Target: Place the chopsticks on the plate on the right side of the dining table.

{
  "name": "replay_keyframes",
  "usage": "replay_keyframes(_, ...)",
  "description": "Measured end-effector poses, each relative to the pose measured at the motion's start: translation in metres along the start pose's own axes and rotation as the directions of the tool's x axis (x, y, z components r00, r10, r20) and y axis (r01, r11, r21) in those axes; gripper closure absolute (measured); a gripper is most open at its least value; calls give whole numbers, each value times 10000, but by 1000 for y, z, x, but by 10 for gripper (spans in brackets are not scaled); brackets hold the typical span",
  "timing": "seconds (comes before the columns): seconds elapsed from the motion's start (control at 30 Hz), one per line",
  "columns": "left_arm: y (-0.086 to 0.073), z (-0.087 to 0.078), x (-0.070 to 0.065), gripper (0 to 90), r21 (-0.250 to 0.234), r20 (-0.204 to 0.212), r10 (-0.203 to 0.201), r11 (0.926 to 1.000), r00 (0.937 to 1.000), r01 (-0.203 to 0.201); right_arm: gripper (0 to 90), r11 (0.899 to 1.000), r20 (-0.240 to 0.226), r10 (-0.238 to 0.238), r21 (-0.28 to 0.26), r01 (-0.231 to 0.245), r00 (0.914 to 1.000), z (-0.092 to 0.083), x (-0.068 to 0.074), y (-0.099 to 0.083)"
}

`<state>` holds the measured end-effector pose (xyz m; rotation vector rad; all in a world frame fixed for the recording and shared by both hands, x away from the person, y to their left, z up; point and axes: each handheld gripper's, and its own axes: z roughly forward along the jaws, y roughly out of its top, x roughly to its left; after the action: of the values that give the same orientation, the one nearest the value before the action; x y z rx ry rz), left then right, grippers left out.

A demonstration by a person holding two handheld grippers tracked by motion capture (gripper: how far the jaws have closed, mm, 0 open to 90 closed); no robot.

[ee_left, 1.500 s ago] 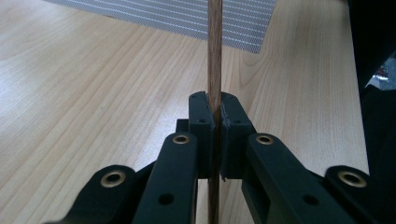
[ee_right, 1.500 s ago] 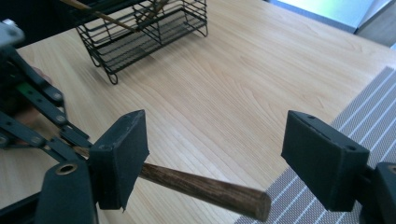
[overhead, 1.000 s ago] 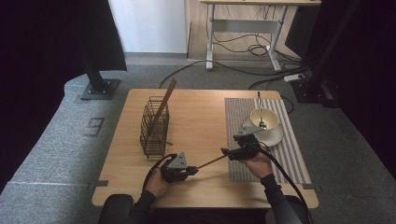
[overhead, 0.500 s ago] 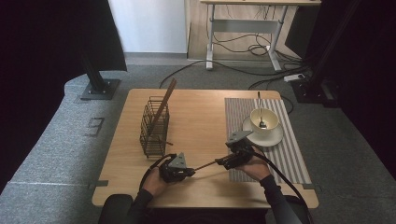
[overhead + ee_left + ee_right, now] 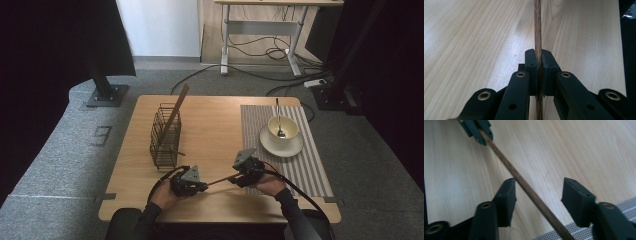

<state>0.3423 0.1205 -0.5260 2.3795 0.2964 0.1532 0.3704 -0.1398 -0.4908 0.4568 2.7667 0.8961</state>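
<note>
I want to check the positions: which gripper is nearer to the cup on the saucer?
The right. The right gripper is at the placemat's edge, below-left of the cup. The left gripper, shut on the thin wooden stick, is farther left.

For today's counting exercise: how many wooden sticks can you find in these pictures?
2. One thin stick is held near the table's front edge in the shut left gripper, passing between the right gripper's jaws. One wider stick leans in the wire basket. More may be hidden there.

Left gripper jaws clamped; right gripper jaws apart, closing.
</note>
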Motion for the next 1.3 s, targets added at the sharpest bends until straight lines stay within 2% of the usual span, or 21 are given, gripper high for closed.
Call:
replay_keyframes(0.07,1,0,-1,848,11,-16,41,10000,10000,-41,520,9997,158,-197,166,195,9997,1,2,0)
replay_keyframes(0.17,1,0,0,847,5,-33,39,10000,10000,-39,581,9995,57,-267,191,265,9996,2,3,1)
replay_keyframes(0.4,0,1,0,839,-9,-103,39,10000,9999,-39,633,9970,53,-683,372,681,9976,0,7,1)
replay_keyframes(0.6,-2,-1,3,790,-240,-611,-99,9997,9981,84,715,9962,-426,-690,506,711,9967,-1,7,1)
replay_keyframes(0.73,-4,-4,5,731,-434,-1070,-281,9988,9939,236,769,9961,-789,-693,497,734,9945,-1,8,1)
replay_keyframes(0.87,-3,-5,5,603,-514,-1517,-470,9979,9873,396,822,9963,-1253,-744,345,793,9893,-3,10,1)
replay_keyframes(0.93,-2,-5,5,505,-540,-1823,-611,9972,9813,521,832,9965,-1337,-746,263,788,9882,-4,11,1)
replay_keyframes(1.07,-3,-7,7,369,-856,-2011,-1074,9921,9737,917,832,9970,-1109,-617,401,665,9919,-7,7,-1)
replay_keyframes(1.3,-3,-6,9,152,-1255,-2349,-1768,9806,9558,1505,832,9985,-756,-397,343,423,9964,-14,0,-5)
